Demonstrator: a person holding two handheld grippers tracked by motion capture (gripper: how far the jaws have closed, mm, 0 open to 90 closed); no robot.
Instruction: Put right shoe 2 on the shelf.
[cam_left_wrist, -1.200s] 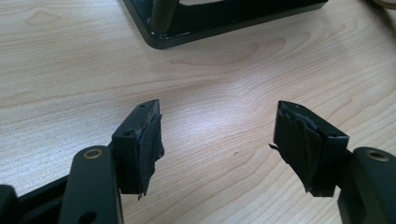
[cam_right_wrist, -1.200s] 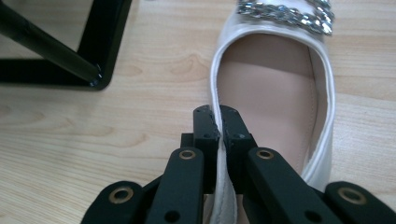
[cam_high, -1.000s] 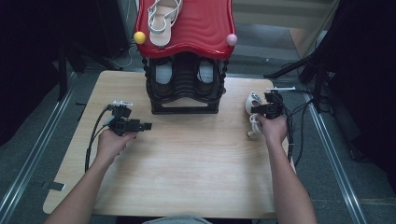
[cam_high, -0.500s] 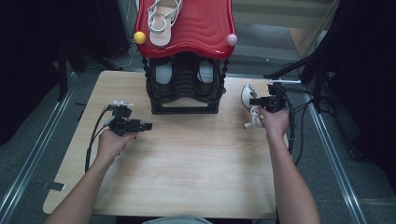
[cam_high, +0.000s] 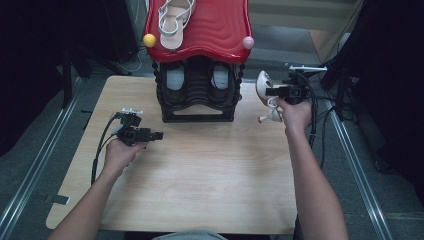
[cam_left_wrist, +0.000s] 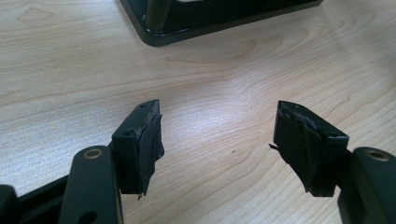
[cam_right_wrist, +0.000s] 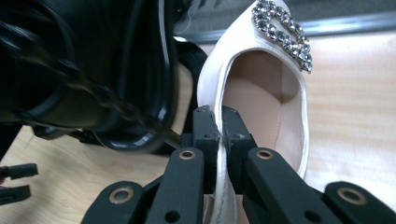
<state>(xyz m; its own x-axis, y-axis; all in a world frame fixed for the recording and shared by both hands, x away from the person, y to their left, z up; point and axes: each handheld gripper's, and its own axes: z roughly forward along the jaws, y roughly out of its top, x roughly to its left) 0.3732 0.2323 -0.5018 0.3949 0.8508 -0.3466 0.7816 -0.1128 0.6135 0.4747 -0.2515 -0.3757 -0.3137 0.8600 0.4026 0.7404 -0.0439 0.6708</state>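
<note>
White heeled shoe hangs above the bench beside the black rack, its thin side wall clamped in the right hand-held gripper; left hand-held gripper stands apart, empty. Such a narrow pinch could let it swing or slip against the rack.

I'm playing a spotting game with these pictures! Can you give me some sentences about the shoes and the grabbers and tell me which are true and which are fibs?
1. The right gripper is pinching the side of a white high-heeled shoe. True.
2. The left gripper is holding a shoe too. False: its jaws are wide open over the bare wooden table.
3. A sandal lies on the red top of the shoe rack. True.
4. The white shoe has a sparkly buckle. True.
5. The black rack below is empty. False: shoes sit inside it.
</note>
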